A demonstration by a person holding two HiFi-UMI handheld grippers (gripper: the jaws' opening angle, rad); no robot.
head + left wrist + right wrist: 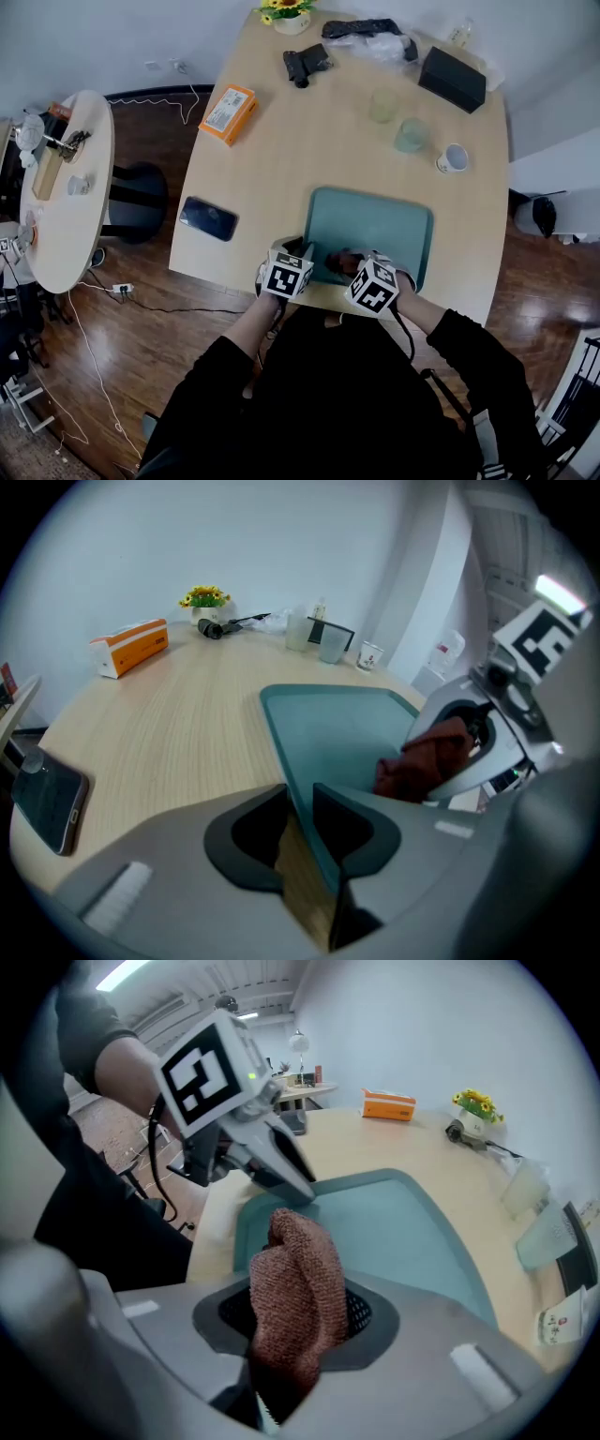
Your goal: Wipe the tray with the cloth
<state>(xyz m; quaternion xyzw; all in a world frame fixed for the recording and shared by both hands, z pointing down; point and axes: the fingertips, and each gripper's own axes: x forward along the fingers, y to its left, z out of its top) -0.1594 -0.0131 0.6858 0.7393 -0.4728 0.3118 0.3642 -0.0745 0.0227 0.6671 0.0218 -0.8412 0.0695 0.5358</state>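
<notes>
Closing the left gripper around the near-left rim of the tray, rim between the jaws. Clamping the cloth in the right gripper, just over the tray's near edge. Beyond the tray: a cup, a mug. Left of it: a phone.

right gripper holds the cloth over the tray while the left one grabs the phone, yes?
Not the phone: the jaws of the left gripper are closing on the tray rim, as the left gripper view shows. The phone lies apart on the table.
</notes>
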